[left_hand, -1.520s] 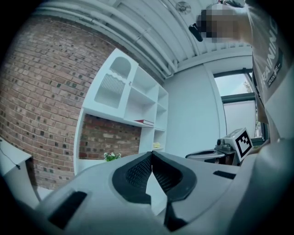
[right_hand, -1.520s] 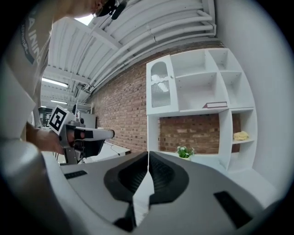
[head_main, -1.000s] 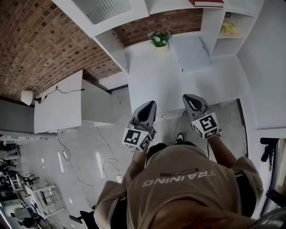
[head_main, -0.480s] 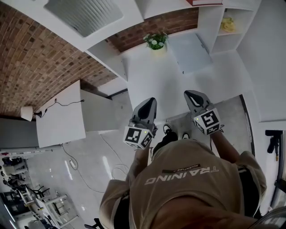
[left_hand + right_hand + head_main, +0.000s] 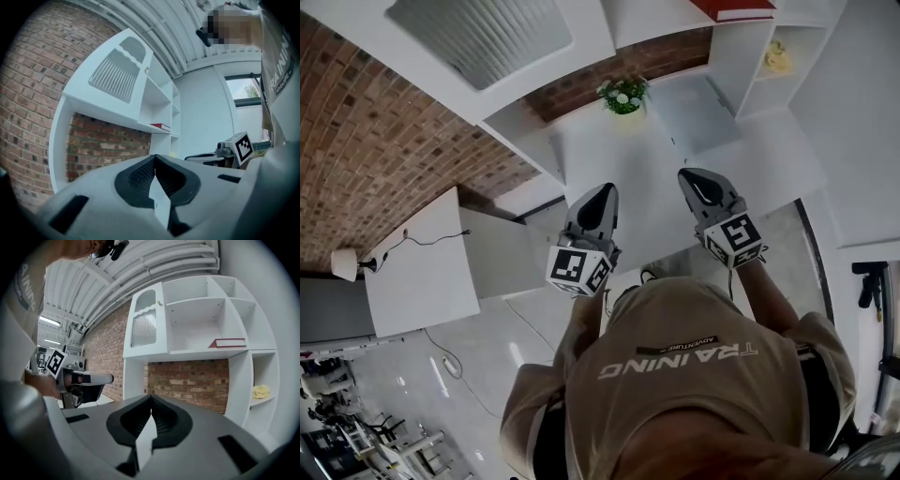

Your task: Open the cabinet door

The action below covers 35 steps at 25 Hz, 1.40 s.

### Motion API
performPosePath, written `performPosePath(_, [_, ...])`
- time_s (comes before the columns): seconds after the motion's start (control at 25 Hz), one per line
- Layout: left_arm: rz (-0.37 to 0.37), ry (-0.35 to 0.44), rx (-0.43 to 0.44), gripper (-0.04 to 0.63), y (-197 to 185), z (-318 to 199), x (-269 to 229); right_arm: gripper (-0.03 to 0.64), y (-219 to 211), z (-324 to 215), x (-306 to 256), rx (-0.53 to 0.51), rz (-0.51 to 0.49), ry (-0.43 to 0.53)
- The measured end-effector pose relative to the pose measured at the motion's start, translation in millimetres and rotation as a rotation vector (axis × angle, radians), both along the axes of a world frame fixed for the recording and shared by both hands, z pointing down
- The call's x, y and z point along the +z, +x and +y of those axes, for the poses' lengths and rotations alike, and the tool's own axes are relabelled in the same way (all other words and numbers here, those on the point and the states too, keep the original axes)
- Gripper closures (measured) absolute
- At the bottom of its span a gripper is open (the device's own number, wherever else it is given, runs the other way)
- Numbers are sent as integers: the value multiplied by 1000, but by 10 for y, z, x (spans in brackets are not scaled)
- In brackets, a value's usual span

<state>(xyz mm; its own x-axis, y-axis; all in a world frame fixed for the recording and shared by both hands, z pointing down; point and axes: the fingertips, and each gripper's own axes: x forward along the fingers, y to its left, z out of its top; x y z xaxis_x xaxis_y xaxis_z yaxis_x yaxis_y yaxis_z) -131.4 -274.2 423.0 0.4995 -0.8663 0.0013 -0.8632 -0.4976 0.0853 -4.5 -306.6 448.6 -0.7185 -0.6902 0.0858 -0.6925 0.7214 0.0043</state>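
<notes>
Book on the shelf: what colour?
The book is red; the right gripper view shows it best.

- The cabinet door [image 5: 144, 329] sits at the upper left of the shelf unit [image 5: 224, 310].
- A book [image 5: 227, 343] lies on the shelf to the door's right.
- A small object [image 5: 261, 391] rests in the compartment below the book, at the unit's right edge.
- A potted plant [image 5: 623, 94] stands at the back edge of the tabletop [image 5: 623, 173].

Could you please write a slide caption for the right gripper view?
Shut, empty right gripper faces white cabinet: slatted door closed, red book shelved.
</notes>
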Motion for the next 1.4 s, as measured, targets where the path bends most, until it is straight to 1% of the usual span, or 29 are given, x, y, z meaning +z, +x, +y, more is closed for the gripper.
performPosePath(0.2, [-1,-1,45,588,-160,-171,50,603,-88,-208,-25,56,-18,-5])
performPosePath(0.28, [5,-3,48,588,-205,-224,92,601,-122,-268,2,56,-29,-6])
performPosePath(0.36, [19,-4,36,588,-255,-268,127,601,-181,-320,19,29,-30,-3])
performPosePath(0.52, [40,-17,14,588,-337,-381,147,601,-320,-509,-79,-17,-2,19])
performPosePath(0.6, [34,-21,22,588,-298,-444,146,601,-358,-623,-156,-41,-8,33])
performPosePath(0.72, [11,-7,17,588,-187,-586,125,601,-379,-810,-237,-84,-28,48])
performPosePath(0.8, [16,-3,3,588,-119,-661,82,601,-392,-900,-310,-115,-35,57])
performPosePath(0.84, [37,-2,-4,588,-96,-686,45,601,-398,-935,-362,-131,-36,64])
performPosePath(0.96, [144,-15,-39,588,-101,-789,-57,601,-403,-1061,-573,-173,-47,95])
performPosePath(1.04, [188,-29,-81,588,-154,-884,-74,601,-420,-1171,-712,-204,-60,114])
performPosePath(1.08, [191,-32,-103,588,-183,-920,-79,601,-441,-1226,-772,-222,-64,122])
performPosePath(1.2, [168,-25,-156,588,-199,-975,-106,601,-503,-1382,-934,-275,-72,156])
performPosePath(1.4, [130,-3,-196,588,-108,-1047,-208,601,-602,-1602,-1170,-330,-96,201])
